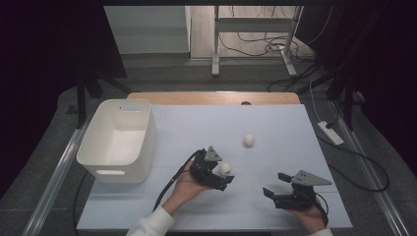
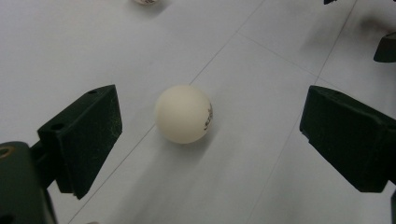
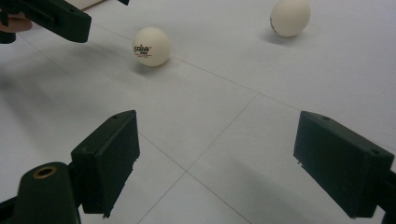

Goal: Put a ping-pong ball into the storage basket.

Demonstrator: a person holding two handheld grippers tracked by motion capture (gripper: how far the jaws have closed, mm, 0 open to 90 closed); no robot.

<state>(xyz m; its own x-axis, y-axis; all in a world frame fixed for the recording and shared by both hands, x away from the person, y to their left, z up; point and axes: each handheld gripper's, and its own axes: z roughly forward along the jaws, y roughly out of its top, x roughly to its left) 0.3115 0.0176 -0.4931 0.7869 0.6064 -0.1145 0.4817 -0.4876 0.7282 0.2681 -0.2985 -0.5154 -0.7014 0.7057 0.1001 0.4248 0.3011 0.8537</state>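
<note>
The left gripper [image 2: 210, 140] has its black jaws spread wide, and the small white plastic ball with dark print [image 2: 183, 114] lies on the white table sheet [image 2: 70, 46] between them, touching neither jaw. The right gripper [image 3: 215, 163] also stands open with nothing inside. A second white ball [image 1: 249, 140] lies farther off, and a white plastic bin [image 1: 118, 140] stands at the left.

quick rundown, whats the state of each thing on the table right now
left gripper: open, jaws either side of the near ball, not touching
right gripper: open, holding nothing
near ball: loose on the table
far ball: loose, apart from both grippers
white bin: upright, looks empty
</note>
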